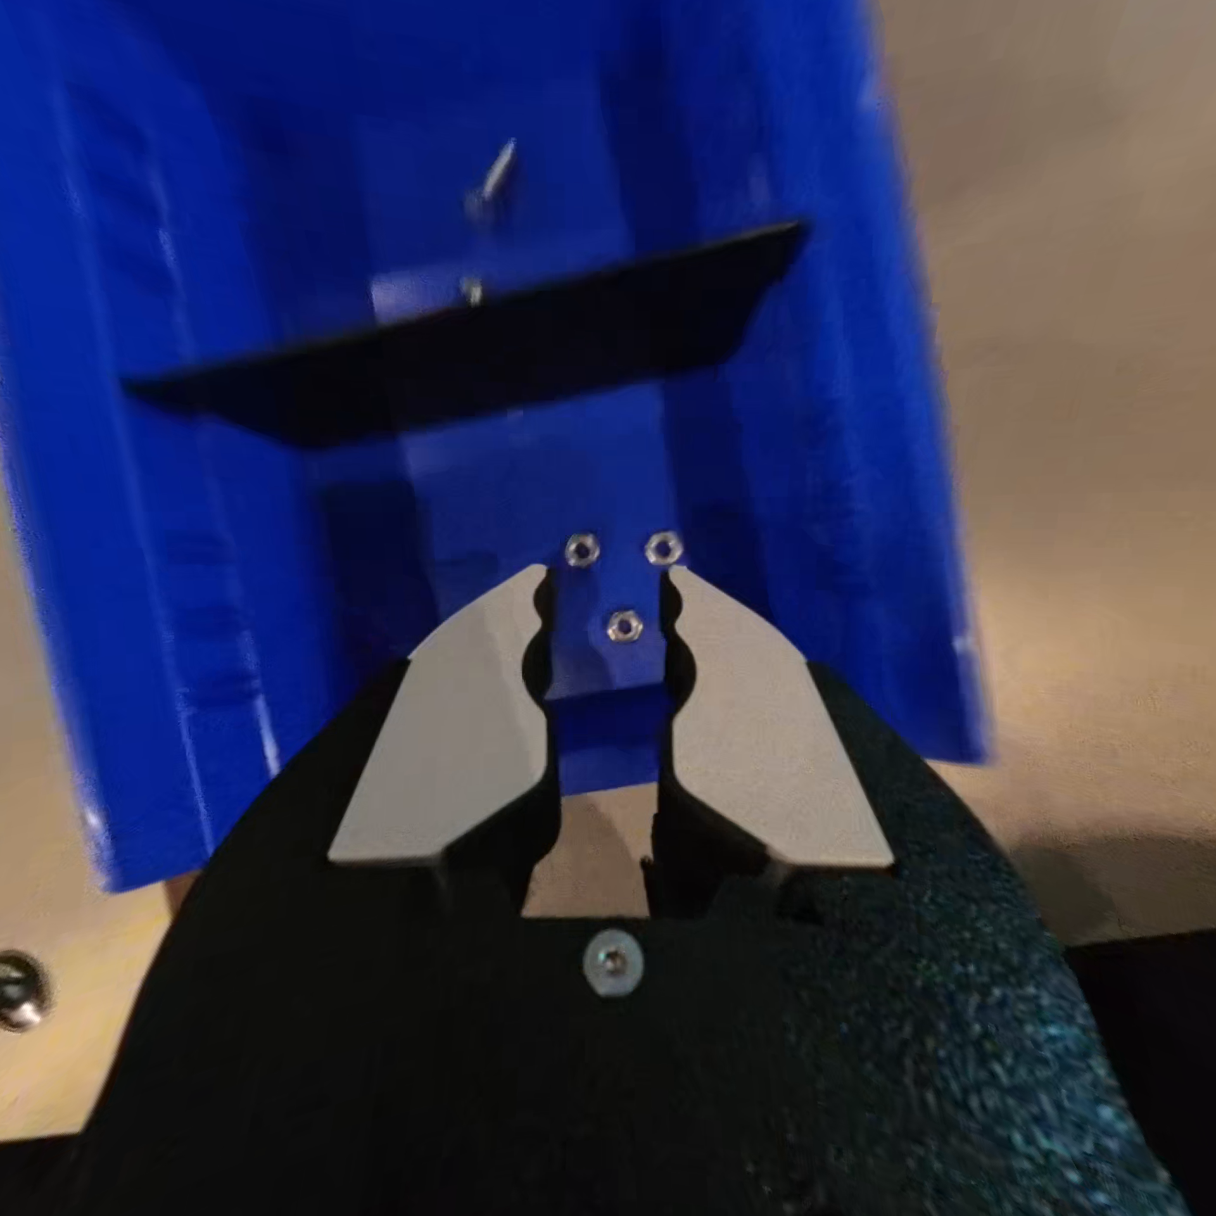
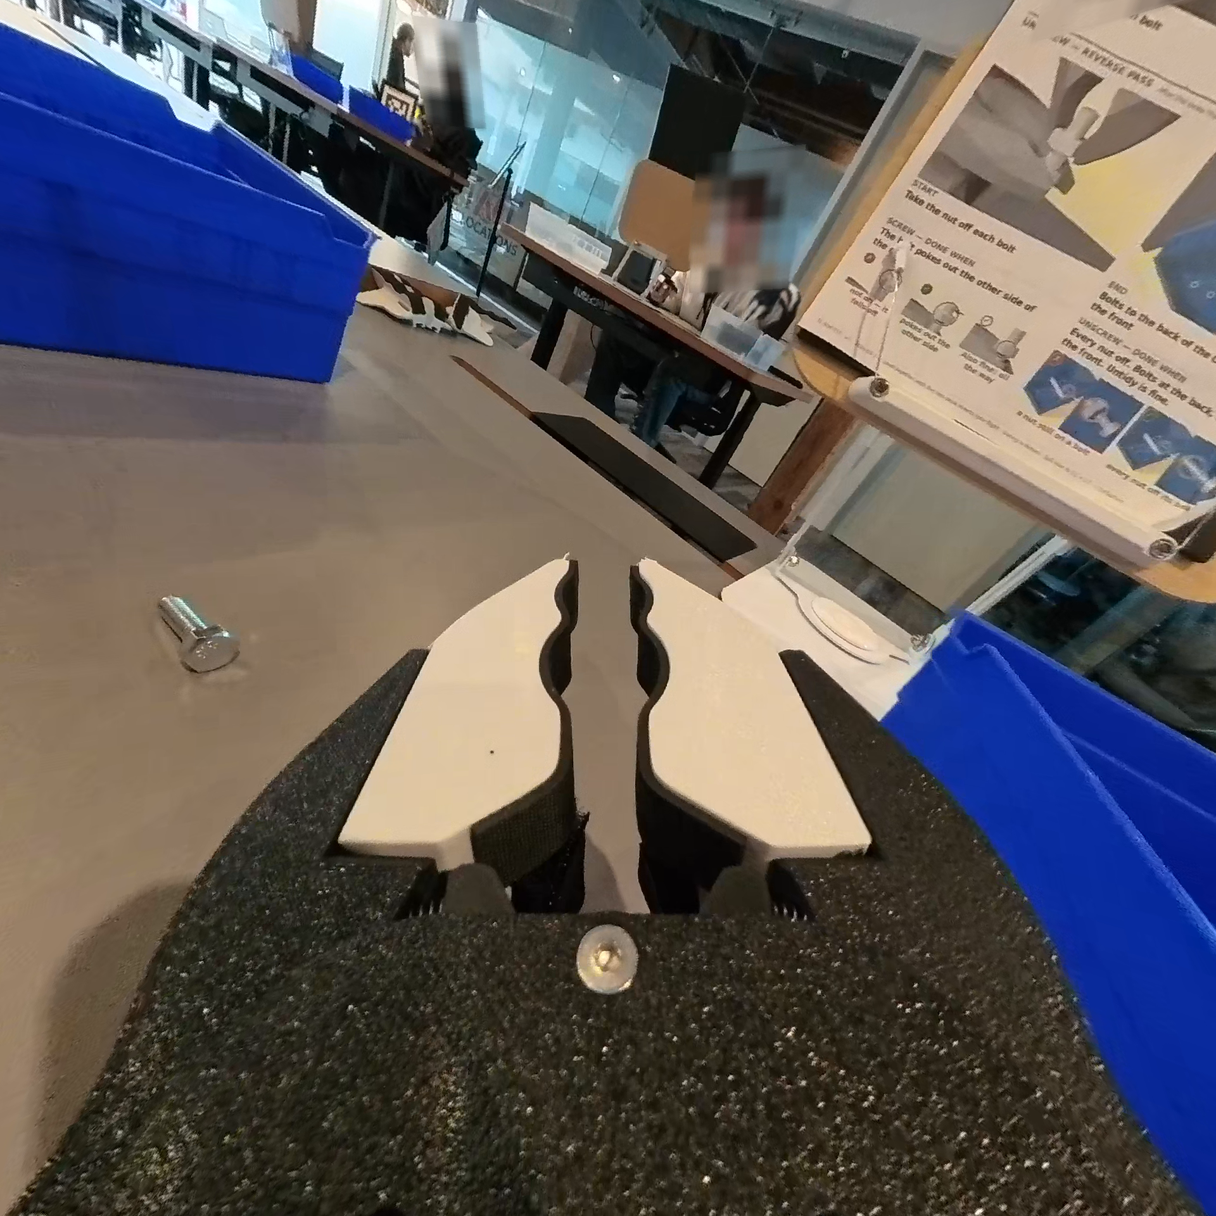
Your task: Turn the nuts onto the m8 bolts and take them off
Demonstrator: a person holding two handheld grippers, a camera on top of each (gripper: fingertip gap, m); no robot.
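Observation:
In the left wrist view a blue bin (image 1: 197, 526) lies below me, split by a black divider (image 1: 460, 349). Three silver nuts lie in its near compartment: one (image 1: 624, 625) shows between my fingers, two (image 1: 582, 548) (image 1: 662, 547) just past the tips. Blurred bolts (image 1: 490, 177) lie behind the divider. My left gripper (image 1: 605, 572) is open and empty above the nuts. In the right wrist view my right gripper (image 2: 607, 564) is open by a narrow gap and empty, low over the grey table (image 2: 263, 493). One silver bolt (image 2: 197, 635) lies on the table to its left.
Stacked blue bins (image 2: 164, 250) stand at the far left of the table, and another blue bin (image 2: 1053, 789) is close on the right. An instruction sheet on a stand (image 2: 1053, 263) is at upper right. A metal part (image 1: 20, 987) lies by the bin. People sit at desks behind. Across from one pair of fingers to the other is roughly 40 centimeters. From the right gripper's tips to the silver bolt (image 2: 197, 635) is close to 12 centimeters.

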